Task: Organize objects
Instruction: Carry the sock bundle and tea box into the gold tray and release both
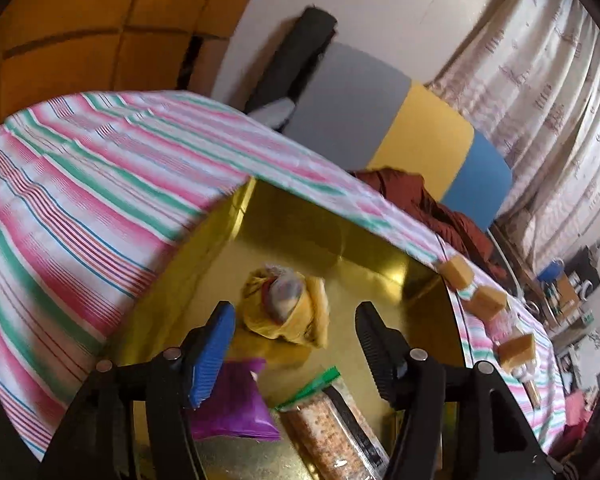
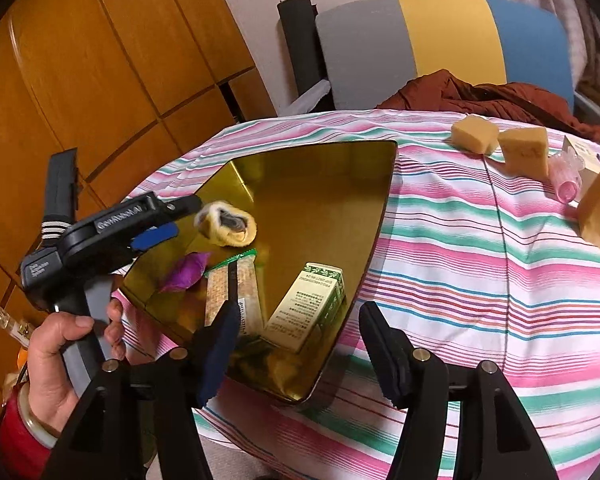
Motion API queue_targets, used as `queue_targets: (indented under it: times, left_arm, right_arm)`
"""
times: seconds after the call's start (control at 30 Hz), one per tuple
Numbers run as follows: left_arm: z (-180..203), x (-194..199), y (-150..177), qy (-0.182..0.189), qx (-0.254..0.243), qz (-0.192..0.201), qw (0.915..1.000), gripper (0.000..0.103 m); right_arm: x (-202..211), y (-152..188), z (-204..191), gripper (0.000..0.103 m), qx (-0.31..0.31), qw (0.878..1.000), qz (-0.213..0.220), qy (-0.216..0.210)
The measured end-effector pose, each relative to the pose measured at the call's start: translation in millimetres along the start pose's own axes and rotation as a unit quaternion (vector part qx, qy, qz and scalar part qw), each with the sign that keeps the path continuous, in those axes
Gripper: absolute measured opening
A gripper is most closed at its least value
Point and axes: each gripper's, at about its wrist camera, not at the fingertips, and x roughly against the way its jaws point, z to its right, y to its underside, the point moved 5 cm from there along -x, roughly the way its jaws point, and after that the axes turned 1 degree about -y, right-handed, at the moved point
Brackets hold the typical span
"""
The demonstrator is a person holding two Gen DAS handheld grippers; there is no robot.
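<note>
A shiny gold tin (image 2: 376, 216) lies on the striped tablecloth; it also shows in the left wrist view (image 1: 380, 264). Inside it are a yellow-wrapped bundle (image 1: 288, 304), a purple packet (image 1: 236, 404), a clear bag of crackers (image 1: 332, 428) and a green-and-white carton (image 2: 308, 304). The bundle (image 2: 226, 222) looks blurred, in the air just off the left gripper's tips. My left gripper (image 1: 294, 344) is open over the tin; it also shows in the right wrist view (image 2: 180, 220). My right gripper (image 2: 294, 352) is open and empty at the tin's near edge.
Three tan sponge blocks (image 2: 524, 152) and a pink bottle (image 2: 566, 178) lie on the cloth to the right of the tin. A grey, yellow and blue chair (image 2: 440, 40) with a dark red garment (image 2: 480, 96) stands behind the table. Wooden cabinets (image 2: 100, 60) are at left.
</note>
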Motion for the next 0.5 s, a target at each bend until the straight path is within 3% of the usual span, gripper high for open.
queue_targets:
  times: [0.17, 0.5]
  left_arm:
    - [-2, 9, -8, -0.013, 0.007, 0.021, 0.9997, 0.066]
    - [18, 7, 3, -0.003, -0.011, 0.006, 0.9999, 0.069]
  right_arm:
    - [3, 0, 6, 0.064, -0.01, 1.0, 0.003, 0.001]
    - [12, 0, 22, 0.068, -0.033, 0.999, 0.014, 0.014]
